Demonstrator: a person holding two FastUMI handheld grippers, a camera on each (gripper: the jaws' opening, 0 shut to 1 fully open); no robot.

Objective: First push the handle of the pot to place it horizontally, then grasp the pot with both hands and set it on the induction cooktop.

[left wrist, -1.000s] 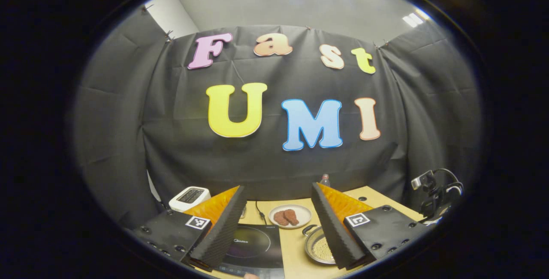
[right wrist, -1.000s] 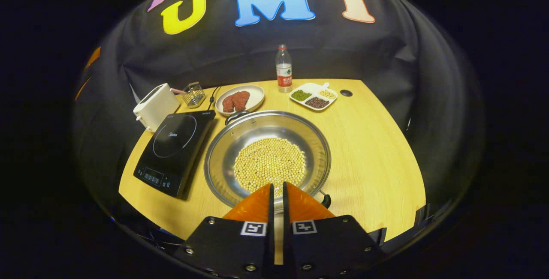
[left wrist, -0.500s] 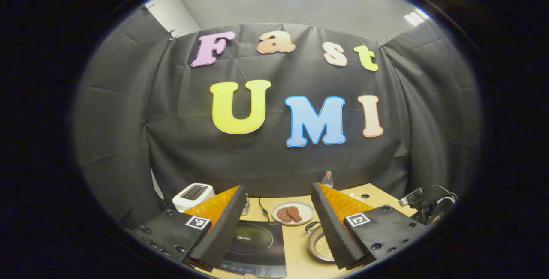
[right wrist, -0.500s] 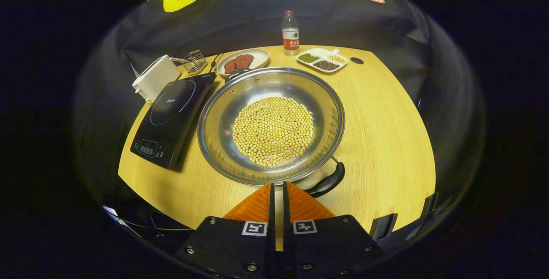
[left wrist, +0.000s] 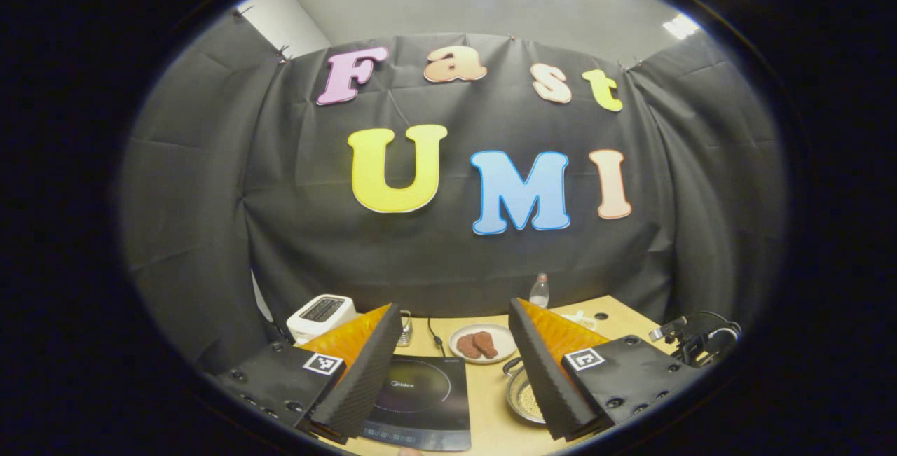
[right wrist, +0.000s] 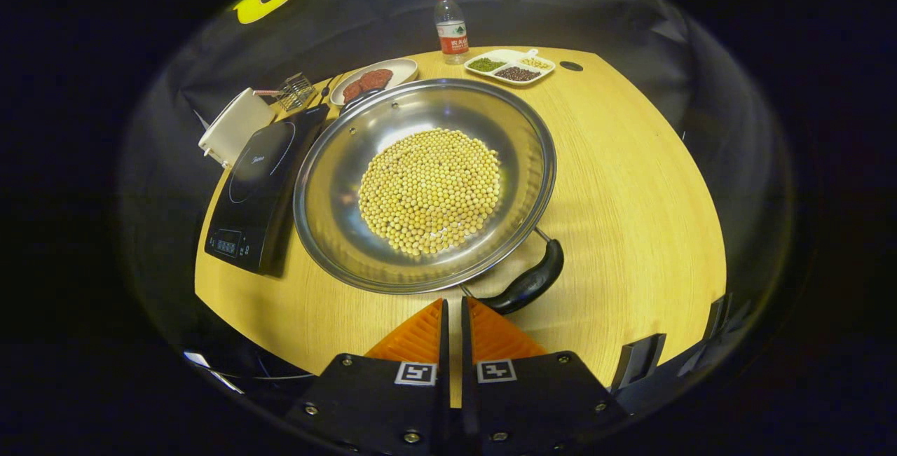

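the pot (right wrist: 425, 183) sits on the table (right wrist: 631, 183), just beside the cooktop (right wrist: 261, 186) on its right, wide and shallow, with a heap of beans (right wrist: 429, 188) loose in the middle. its near handle (right wrist: 527, 285) points toward the front of the table at a slant, and a second handle (right wrist: 355, 98) sits at the far rim near a plate (right wrist: 375, 80) of meat. the right claw (right wrist: 453, 316) hangs just short of the near handle, fingers pressed together with nothing between them, so the push looks still to come. the left claw (left wrist: 452, 365) is held high and spread wide, empty, with the cooktop (left wrist: 419, 396) and pot (left wrist: 524, 395) seen between its fingers. the likely trouble: a push too near the rim would slide the whole pot rather than turn it, driving it against the cooktop's edge or the plate. the closed tip is narrow and the handle is rounded and glossy, so it may skid off. a sharp shove could scatter beans over the low wall. later, an uneven two-sided lift would tip the pan and roll the beans to one side.
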